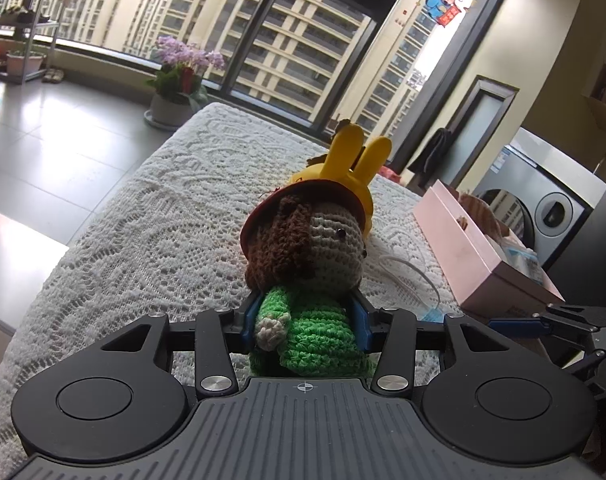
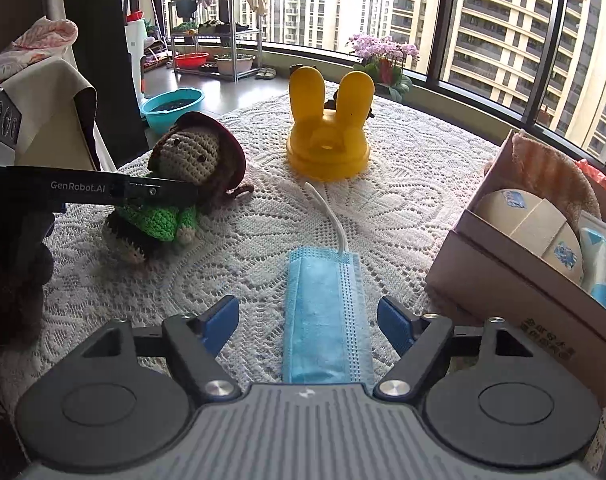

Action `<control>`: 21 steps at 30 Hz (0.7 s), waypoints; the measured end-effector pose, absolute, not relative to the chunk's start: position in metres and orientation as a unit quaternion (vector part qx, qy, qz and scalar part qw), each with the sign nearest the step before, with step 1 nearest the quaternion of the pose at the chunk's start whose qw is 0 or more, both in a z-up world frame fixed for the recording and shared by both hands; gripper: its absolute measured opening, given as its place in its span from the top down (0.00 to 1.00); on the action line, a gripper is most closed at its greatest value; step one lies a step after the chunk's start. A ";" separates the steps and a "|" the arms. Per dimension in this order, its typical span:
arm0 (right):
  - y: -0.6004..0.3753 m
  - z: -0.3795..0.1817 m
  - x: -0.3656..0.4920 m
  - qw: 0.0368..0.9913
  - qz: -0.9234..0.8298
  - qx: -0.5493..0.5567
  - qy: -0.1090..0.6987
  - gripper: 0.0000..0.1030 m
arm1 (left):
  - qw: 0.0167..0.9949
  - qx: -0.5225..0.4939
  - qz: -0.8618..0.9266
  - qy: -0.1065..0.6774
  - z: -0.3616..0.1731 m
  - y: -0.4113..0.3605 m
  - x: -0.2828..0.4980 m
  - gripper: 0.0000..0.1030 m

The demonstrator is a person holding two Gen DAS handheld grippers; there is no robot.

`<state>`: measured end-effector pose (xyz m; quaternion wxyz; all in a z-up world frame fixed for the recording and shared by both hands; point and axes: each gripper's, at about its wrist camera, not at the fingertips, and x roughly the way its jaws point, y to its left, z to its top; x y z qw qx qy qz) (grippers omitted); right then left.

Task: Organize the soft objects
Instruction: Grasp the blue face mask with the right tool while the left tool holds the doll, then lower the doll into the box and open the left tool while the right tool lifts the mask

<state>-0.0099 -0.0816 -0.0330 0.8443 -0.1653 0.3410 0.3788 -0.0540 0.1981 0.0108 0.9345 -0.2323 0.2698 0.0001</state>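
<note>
Left hand-held gripper (image 1: 305, 320) clamped on something; right hand-held gripper (image 2: 307, 322) spread apart.
</note>
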 end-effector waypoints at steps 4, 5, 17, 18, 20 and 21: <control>-0.102 -0.040 -0.016 0.851 0.352 -0.151 0.360 0.77 | 0.931 -0.246 -0.006 0.269 0.009 0.201 -0.053 0.52; -0.110 -0.037 -0.019 0.849 0.351 -0.141 0.368 0.90 | 0.931 -0.246 -0.007 0.269 0.008 0.201 -0.054 0.52; -0.186 -0.025 -0.066 0.893 0.291 -0.074 0.336 0.90 | 0.911 -0.297 -0.015 0.287 0.009 0.210 -0.041 0.56; -0.191 -0.025 -0.067 0.896 0.286 -0.069 0.333 0.90 | 0.909 -0.298 -0.011 0.290 0.010 0.208 -0.042 0.57; -0.203 -0.024 -0.071 0.904 0.272 -0.059 0.323 0.90 | 0.916 -0.275 -0.011 0.292 0.016 0.198 -0.047 0.57; -0.209 -0.024 -0.072 0.908 0.268 -0.052 0.319 0.90 | 0.921 -0.256 -0.019 0.294 0.019 0.191 -0.051 0.57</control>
